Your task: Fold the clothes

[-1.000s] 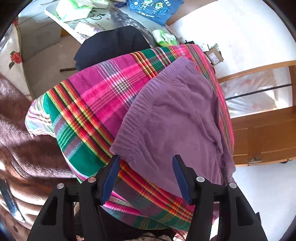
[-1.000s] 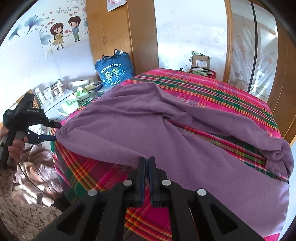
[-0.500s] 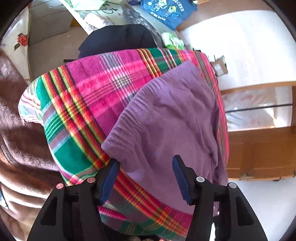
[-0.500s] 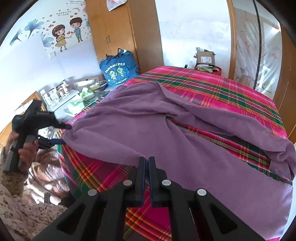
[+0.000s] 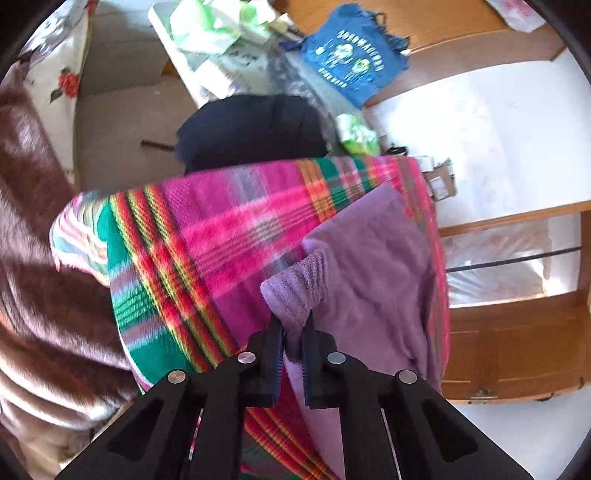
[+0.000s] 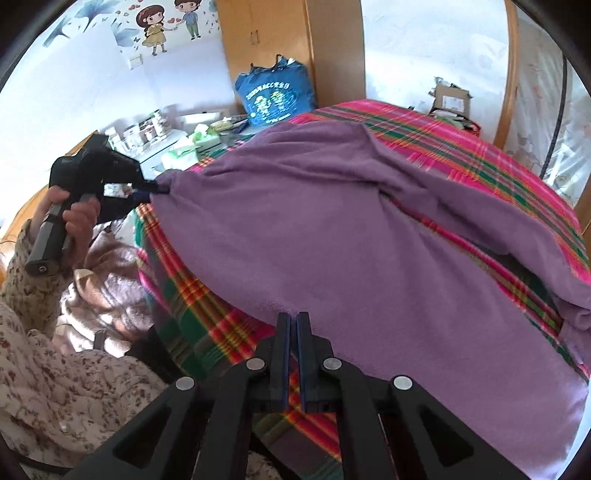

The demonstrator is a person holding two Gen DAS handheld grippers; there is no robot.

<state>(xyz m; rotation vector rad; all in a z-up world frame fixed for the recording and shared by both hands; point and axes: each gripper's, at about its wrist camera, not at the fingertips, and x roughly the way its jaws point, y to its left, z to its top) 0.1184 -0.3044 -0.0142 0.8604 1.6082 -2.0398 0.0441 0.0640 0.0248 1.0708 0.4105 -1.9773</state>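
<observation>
A purple garment point(image 5: 369, 258) lies spread over a bed covered with a pink, green and red plaid blanket point(image 5: 207, 236). My left gripper point(image 5: 293, 321) is shut on a ribbed corner of it, which bunches up between the fingers. In the right wrist view the same garment point(image 6: 332, 229) stretches across the plaid blanket point(image 6: 461, 147). There my right gripper point(image 6: 293, 319) is shut on its near edge. The left gripper point(image 6: 147, 190) pinches the far-left corner, held by a person's hand point(image 6: 77, 218).
A blue bag point(image 6: 275, 98) leans on a wooden wardrobe point(image 6: 280, 37). A cluttered side table point(image 5: 221, 29) and a dark cushion point(image 5: 251, 129) sit beyond the bed's corner. Brown fleece point(image 5: 37, 295) lies at the left, a cardboard box point(image 6: 450, 98) past the bed.
My left gripper went from open above the garment's corner to shut on it, and the corner is lifted and bunched. The right gripper stayed shut at the near edge.
</observation>
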